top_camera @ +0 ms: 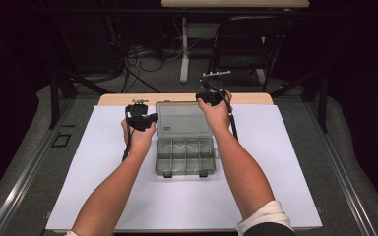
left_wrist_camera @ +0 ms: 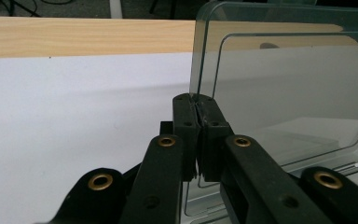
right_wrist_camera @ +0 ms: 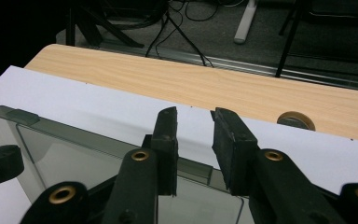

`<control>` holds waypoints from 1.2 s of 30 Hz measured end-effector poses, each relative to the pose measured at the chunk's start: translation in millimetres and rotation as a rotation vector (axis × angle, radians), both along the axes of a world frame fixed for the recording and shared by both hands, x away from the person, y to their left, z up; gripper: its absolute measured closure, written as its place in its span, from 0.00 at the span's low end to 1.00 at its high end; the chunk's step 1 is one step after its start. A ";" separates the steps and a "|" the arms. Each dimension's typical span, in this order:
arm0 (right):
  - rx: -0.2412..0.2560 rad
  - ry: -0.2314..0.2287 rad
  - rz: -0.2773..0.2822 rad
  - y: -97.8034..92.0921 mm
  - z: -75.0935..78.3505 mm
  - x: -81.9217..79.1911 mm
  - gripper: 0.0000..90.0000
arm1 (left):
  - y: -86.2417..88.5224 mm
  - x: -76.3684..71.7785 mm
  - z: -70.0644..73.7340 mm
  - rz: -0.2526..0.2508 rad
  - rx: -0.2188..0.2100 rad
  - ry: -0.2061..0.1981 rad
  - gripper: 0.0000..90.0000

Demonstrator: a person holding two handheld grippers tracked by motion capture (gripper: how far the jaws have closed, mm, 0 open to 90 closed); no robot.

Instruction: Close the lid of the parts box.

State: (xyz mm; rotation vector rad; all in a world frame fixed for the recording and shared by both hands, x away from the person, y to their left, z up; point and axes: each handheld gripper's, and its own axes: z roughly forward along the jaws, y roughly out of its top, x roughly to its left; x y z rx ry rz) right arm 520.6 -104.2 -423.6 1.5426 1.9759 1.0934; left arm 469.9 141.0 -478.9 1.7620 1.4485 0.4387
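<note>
Lying near the middle of the white sheet (top_camera: 103, 172) that covers the light wooden worktop (top_camera: 118, 99) is a smoky grey translucent plastic organiser box (top_camera: 184, 156), open, with its divided tray nearest the person and its hinged lid (top_camera: 183, 119) raised on the far side. In the high view the tray shows a row of small compartments and two dark latches along its near edge.

The left hand-held gripper (left_wrist_camera: 196, 116) is clamped on the left edge of the lid: in the left gripper view its two black jaws press together with the thin lid edge caught between them, and the lid (left_wrist_camera: 284, 88) stands up to the right of them. In the high view this hand-held gripper (top_camera: 141, 120) sits just beside the lid's left side.

The right hand-held gripper (right_wrist_camera: 195, 135) has its jaws apart, with a clear gap between the pads. In the right gripper view they hang over the far edge of the lid (right_wrist_camera: 74, 154), near its right corner, without gripping it. In the high view it (top_camera: 210, 97) is at the lid's far right corner.

A dark folding chair (top_camera: 248, 46) and loose cables (top_camera: 142, 54) lie on the floor beyond the worktop.
</note>
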 end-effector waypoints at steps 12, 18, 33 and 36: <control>-0.002 0.001 0.009 2.5 -1.6 -0.7 0.81 | 3.4 -0.7 1.2 -0.020 -0.028 0.006 0.96; -0.004 -0.006 0.019 2.5 -0.8 -2.5 0.81 | 10.8 -3.7 12.6 -0.054 -0.063 -0.018 0.86; 0.014 -0.027 0.036 -0.7 2.3 -14.1 0.82 | 12.5 8.2 66.5 -0.060 -0.036 -0.025 0.87; 0.017 -0.033 0.041 -1.6 2.7 -16.8 0.82 | 4.4 14.3 74.9 -0.075 -0.030 -0.020 0.87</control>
